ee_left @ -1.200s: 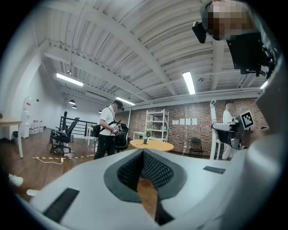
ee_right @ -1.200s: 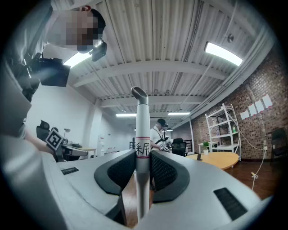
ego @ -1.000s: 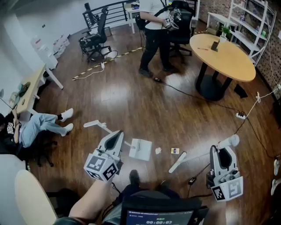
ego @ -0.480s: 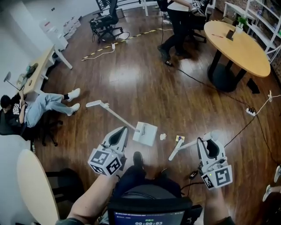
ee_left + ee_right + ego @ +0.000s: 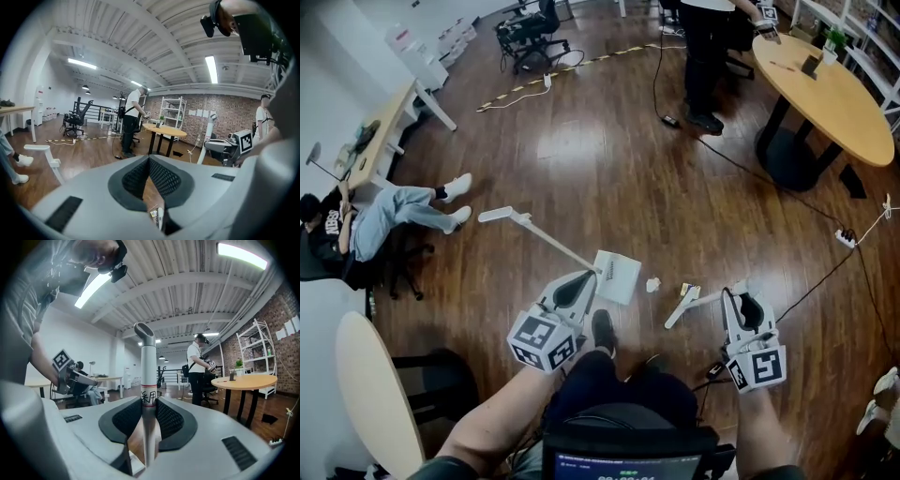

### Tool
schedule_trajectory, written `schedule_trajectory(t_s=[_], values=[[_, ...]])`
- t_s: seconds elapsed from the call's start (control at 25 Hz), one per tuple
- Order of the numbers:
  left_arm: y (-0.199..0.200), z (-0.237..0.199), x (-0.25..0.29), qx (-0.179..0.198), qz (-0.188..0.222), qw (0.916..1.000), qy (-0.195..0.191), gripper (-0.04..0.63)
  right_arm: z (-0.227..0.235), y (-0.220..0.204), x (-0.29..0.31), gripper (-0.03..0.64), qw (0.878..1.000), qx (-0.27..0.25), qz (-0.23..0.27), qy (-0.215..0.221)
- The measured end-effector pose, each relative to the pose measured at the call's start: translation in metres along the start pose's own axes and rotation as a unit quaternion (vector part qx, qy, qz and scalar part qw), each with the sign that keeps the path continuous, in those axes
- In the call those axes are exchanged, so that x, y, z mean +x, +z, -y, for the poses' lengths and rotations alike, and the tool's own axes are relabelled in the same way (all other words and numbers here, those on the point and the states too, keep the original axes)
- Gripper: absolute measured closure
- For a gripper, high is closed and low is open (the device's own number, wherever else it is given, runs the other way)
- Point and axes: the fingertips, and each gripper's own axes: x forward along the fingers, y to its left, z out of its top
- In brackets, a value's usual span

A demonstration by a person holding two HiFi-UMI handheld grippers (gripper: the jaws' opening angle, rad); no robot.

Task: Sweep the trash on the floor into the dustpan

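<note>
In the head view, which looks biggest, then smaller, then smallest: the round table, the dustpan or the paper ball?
Largest: round table, though it is farthest away.
Then: dustpan.
Smallest: paper ball.

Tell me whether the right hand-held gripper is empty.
No, the right hand-held gripper has its jaws shut on the broom handle.

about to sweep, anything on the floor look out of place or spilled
Yes: a crumpled white paper scrap and a small yellowish card lie loose on the wooden floor, between the white dustpan and the broom held in the right hand-held gripper. Neither is in the dustpan.
</note>
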Motion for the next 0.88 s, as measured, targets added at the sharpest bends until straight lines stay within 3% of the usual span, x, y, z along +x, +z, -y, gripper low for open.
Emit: schedule_trajectory(t_s=[0.44,0.88], values=[[-0.039,-0.037,0.067,-0.006,-0.024,0.9997,0.004,0.592,0.028,-0.068,0.067,0.508,1.000,-0.009,-0.017,0.021],[-0.082,-0.090,0.095,-0.034,-0.028,0.9984,0.034,0.592,0.008,-0.113,0.146,0.509,0.996,-0.009,-0.036,0.080]])
